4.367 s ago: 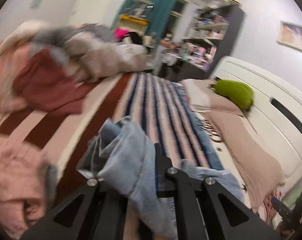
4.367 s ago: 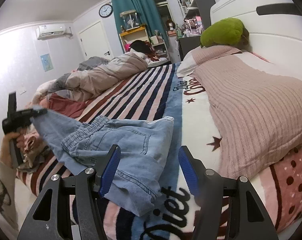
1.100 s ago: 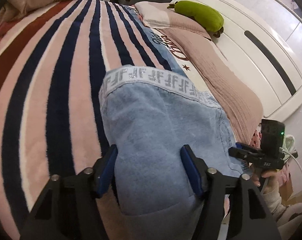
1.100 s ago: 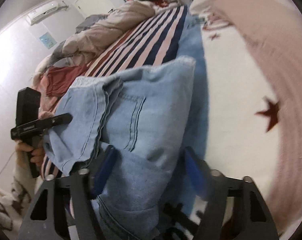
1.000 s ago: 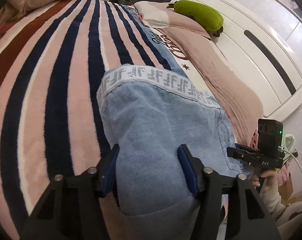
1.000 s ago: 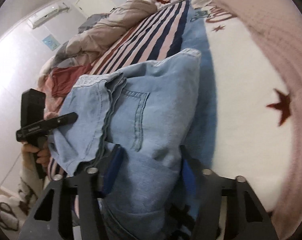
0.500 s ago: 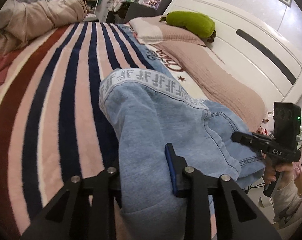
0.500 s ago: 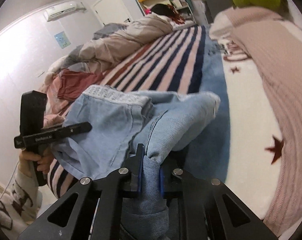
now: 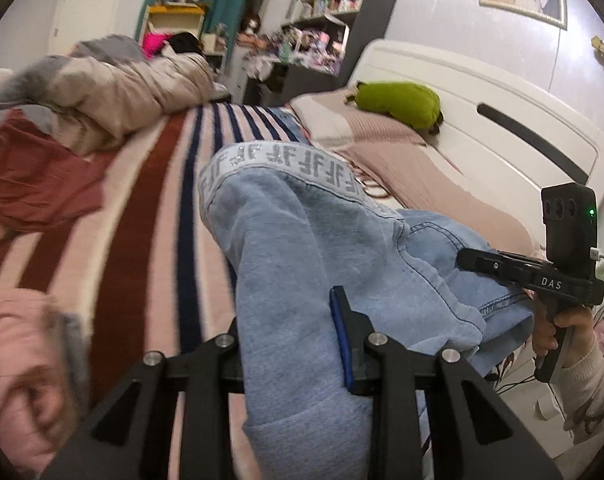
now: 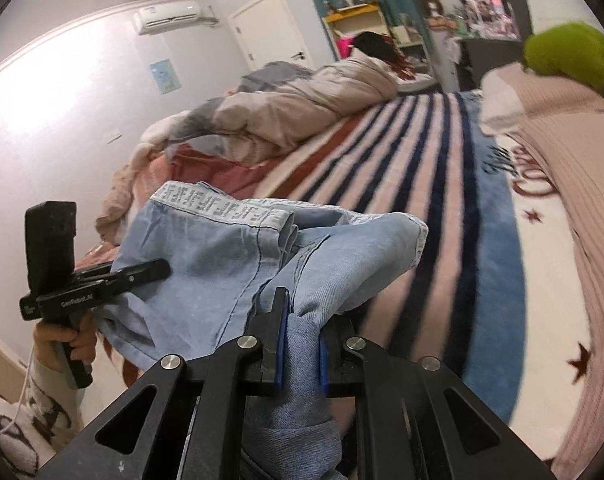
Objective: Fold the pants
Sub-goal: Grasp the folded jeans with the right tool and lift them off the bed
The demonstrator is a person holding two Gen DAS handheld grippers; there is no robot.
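Light blue denim pants [image 9: 310, 248] with a white lettered waistband hang folded between both grippers, lifted off the striped bed blanket [image 9: 150, 200]. My left gripper [image 9: 290, 332] is shut on a thick fold of the pants near the camera. My right gripper [image 10: 300, 328] is shut on the other end of the pants [image 10: 230, 256], its blue pads pressed tight on the cloth. Each gripper shows in the other's view: the right one at the right edge [image 9: 542, 276], the left one at the left [image 10: 102, 280].
A crumpled beige and grey duvet [image 10: 302, 100] and red cloth [image 9: 34, 184] lie at the bed's far side. A pink knit blanket [image 9: 422, 172], a green plush [image 9: 398, 100] and the white headboard [image 9: 502, 120] are on the right. Pink clothes [image 9: 18, 360] sit near left.
Both grippers closed on the pants, which lay folded on the bed, and raised them off the blanket. The views tilted up toward the room.
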